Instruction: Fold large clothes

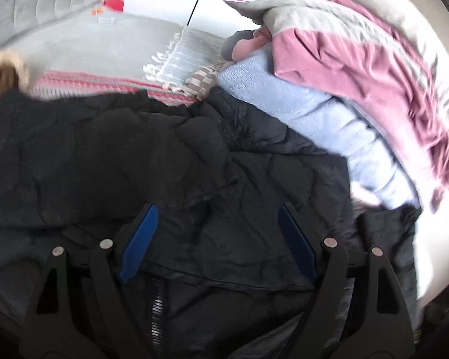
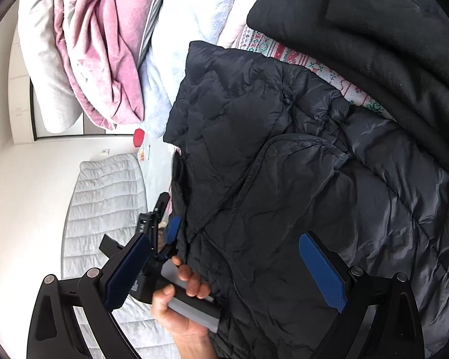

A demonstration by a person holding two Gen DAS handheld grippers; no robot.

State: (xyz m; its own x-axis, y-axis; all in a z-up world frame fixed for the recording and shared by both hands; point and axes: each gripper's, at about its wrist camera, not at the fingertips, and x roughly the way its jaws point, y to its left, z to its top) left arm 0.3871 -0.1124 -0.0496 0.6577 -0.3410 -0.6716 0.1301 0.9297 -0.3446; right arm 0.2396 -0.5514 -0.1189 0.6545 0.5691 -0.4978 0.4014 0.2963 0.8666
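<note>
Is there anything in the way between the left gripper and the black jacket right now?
Nothing visible. In the left wrist view the left gripper is open right above the black jacket, with only jacket fabric and its zipper between the pads. The blankets lie off to the side.

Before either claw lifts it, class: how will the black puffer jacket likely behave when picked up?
The jacket will probably sag and drape: it lies creased, with a panel folded over. Its puffy quilting suggests that it is light for its bulk. The shiny shell looks slippery, so a shallow pinch may slide off.
</note>
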